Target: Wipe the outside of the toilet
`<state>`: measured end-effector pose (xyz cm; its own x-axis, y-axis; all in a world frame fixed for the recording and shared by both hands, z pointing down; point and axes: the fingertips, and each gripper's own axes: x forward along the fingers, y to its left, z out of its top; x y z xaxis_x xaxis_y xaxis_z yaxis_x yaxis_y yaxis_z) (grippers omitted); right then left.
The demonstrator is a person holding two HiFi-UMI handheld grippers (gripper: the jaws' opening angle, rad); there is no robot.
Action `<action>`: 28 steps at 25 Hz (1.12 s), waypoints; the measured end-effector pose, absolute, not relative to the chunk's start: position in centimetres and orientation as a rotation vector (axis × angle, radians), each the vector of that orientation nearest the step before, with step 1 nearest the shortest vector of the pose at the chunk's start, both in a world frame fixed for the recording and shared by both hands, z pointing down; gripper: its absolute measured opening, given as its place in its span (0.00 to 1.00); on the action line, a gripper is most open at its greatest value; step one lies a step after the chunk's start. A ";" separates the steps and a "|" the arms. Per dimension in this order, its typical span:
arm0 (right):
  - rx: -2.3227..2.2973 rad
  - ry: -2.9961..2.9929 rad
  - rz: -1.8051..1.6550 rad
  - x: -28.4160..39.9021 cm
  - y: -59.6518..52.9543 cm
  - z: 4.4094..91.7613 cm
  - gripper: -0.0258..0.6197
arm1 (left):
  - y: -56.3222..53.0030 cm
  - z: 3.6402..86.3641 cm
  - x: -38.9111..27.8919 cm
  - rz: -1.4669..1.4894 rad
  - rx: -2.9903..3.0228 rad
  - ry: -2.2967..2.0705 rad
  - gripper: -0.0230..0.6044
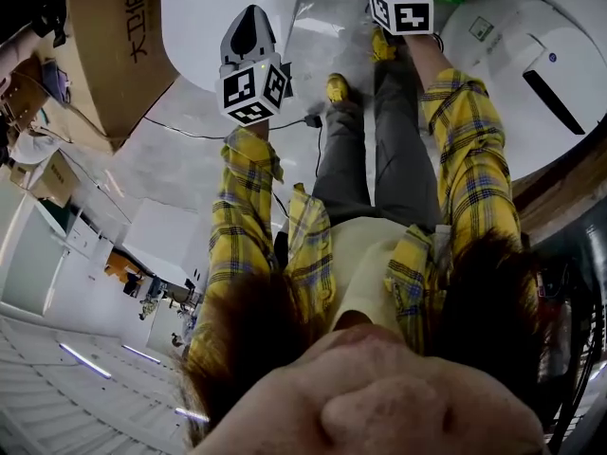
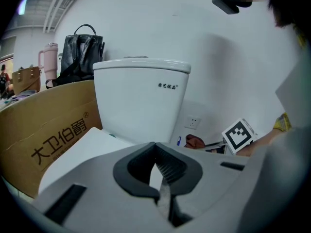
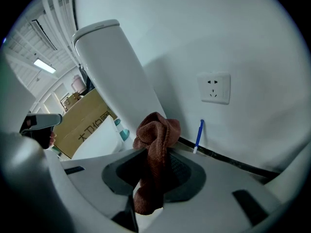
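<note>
The white toilet tank (image 2: pixel 141 98) stands against the wall straight ahead in the left gripper view, with the closed lid (image 2: pixel 82 152) below it. My left gripper (image 2: pixel 158 181) is shut with nothing in it and hangs above the lid (image 1: pixel 223 12). My right gripper (image 3: pixel 150 178) is shut on a brown cloth (image 3: pixel 154 142) that bunches above the jaws and hangs below them. It is held beside the tank (image 3: pixel 114 69), near the wall. From the left gripper, the cloth (image 2: pixel 195 141) and the right gripper's marker cube (image 2: pixel 239 135) show to the right of the tank.
A large cardboard box (image 2: pixel 46 130) stands left of the toilet, with a black bag (image 2: pixel 81 56) and a pink tumbler (image 2: pixel 49 59) behind it. A wall socket (image 3: pixel 214 88) and a blue stick (image 3: pixel 198 135) are on the wall. A white rounded unit (image 1: pixel 531 55) lies right of the person's legs.
</note>
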<state>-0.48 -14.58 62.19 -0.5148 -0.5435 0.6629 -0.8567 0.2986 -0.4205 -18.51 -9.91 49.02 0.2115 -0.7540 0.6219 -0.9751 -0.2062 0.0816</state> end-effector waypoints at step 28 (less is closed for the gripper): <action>1.243 -2.273 0.998 -3.1 -17.2 67.5 0.22 | -10.7 54.4 -18.5 0.715 2.137 -1.539 0.05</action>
